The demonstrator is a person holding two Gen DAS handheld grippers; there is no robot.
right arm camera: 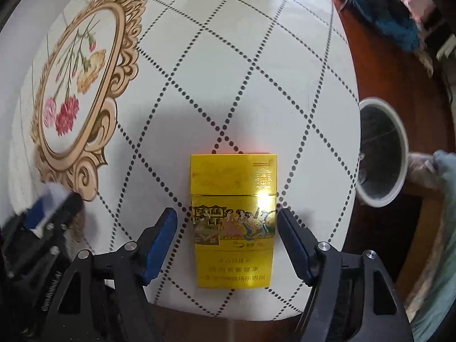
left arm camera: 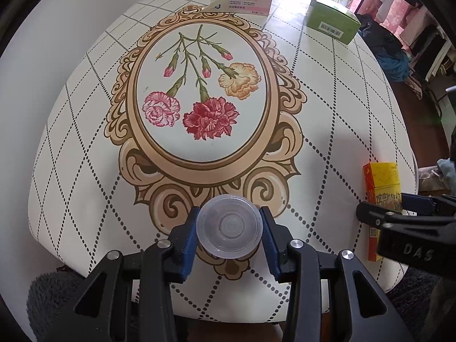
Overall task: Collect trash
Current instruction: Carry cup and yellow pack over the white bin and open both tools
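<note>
My left gripper is shut on a small clear plastic cup, seen bottom-on, just above the near edge of the table. My right gripper is open, its blue pads on either side of a flat yellow cigarette pack without touching it. The pack lies on the tablecloth near the table's right front edge. In the left wrist view the same pack and the right gripper show at the far right. The left gripper shows blurred at the left of the right wrist view.
The round table has a white cloth with a flower print. A pink-white box and a green box stand at its far edge. A white bin with a dark liner stands on the floor right of the table.
</note>
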